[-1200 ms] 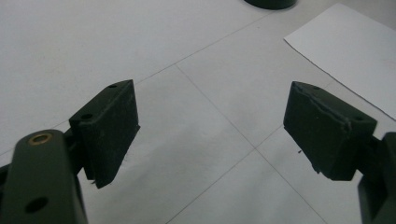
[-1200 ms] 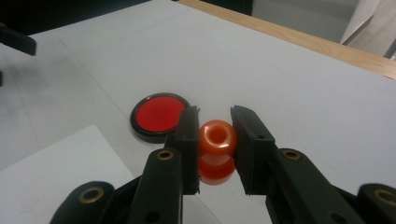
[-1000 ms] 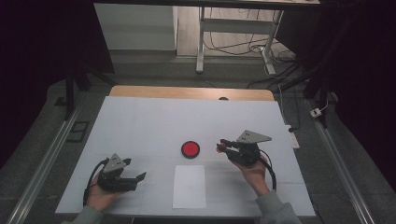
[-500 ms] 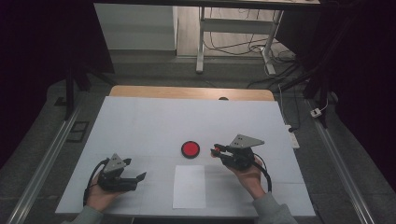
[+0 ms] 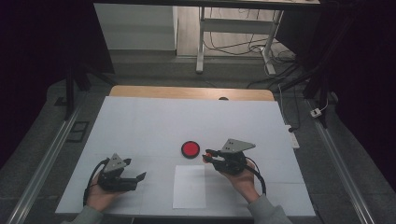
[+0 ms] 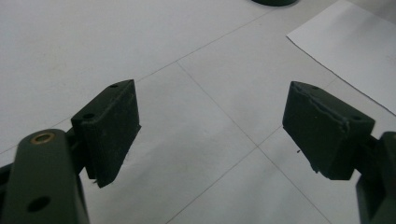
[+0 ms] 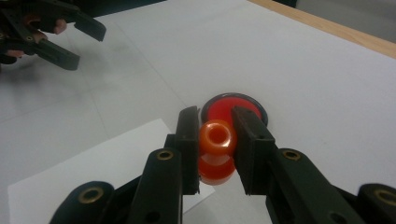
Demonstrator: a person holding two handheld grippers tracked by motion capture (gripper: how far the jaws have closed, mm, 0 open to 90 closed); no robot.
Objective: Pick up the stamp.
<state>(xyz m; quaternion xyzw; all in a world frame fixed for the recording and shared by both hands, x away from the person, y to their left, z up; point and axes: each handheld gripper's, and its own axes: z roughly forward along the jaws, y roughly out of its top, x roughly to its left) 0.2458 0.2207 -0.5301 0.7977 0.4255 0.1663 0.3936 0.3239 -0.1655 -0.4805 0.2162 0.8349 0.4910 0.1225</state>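
While left gripper [image 6: 210,135] gapes, right gripper [image 7: 215,140] clamps orange bead [image 7: 215,136].

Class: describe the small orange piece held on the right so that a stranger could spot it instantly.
Start at the white table and find the red disc near its middle. Just right of it, the right tongs pinch an orange bead: glossy, rounded, with a hole through it, unlike the flat disc.

Orange bead [image 7: 217,136], red dish [image 5: 190,149], white paper [image 5: 189,186].
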